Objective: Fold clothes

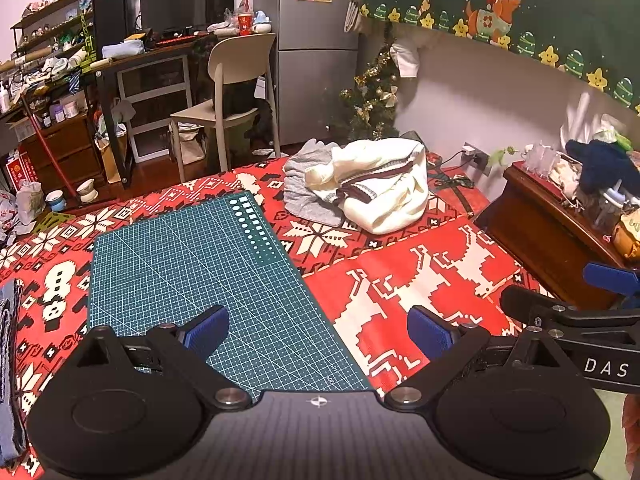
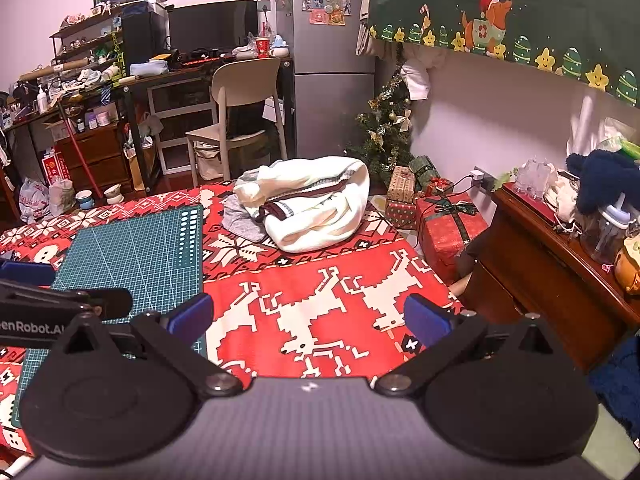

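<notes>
A lived-in home room – fridge [image 2: 324,60], cluttered desk [image 2: 160,76], small Christmas tree [image 2: 388,128]

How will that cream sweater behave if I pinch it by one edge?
The cream sweater lies in a soft crumpled heap, so it will likely sag and unfurl. It rests partly on a grey garment, which may drag along.

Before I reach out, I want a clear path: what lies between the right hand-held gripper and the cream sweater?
Only bare red reindeer cloth lies between the right hand-held gripper and the cream sweater, seen in the right wrist view.
</notes>
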Action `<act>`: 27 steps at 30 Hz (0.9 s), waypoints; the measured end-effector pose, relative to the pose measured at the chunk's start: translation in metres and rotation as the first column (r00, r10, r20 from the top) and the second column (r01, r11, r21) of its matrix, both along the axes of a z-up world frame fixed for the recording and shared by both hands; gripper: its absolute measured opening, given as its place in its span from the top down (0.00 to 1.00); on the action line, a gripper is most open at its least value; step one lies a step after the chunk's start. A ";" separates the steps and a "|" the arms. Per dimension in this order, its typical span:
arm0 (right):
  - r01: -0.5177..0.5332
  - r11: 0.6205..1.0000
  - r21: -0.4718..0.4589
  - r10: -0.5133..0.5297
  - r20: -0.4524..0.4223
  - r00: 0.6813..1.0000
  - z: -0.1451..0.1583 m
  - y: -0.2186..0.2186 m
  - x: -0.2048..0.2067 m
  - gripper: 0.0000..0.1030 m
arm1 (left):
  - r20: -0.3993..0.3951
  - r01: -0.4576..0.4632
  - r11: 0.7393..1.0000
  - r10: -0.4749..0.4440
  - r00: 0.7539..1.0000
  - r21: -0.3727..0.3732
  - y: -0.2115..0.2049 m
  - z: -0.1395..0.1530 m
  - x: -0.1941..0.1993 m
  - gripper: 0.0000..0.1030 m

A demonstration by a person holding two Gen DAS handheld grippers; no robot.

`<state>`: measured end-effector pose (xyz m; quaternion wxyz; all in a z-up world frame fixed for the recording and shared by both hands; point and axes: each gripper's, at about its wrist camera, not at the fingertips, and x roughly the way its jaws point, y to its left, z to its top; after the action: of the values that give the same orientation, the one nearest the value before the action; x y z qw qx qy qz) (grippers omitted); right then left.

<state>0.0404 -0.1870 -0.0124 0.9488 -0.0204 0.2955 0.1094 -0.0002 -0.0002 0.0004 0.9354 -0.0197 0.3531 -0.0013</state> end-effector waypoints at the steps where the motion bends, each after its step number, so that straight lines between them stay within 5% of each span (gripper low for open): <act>1: 0.000 1.000 0.002 0.000 -0.001 1.000 0.000 0.000 0.000 0.01 | 0.000 -0.002 1.000 0.002 1.000 0.002 0.000 0.000 0.000 0.06; 27: -0.008 1.000 0.004 0.008 -0.004 1.000 0.008 -0.001 -0.002 0.01 | 0.001 0.001 1.000 -0.001 1.000 0.006 0.000 0.001 0.001 0.07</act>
<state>0.0383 -0.1876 -0.0042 0.9478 -0.0195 0.2973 0.1135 0.0004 -0.0007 0.0009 0.9357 -0.0169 0.3525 -0.0010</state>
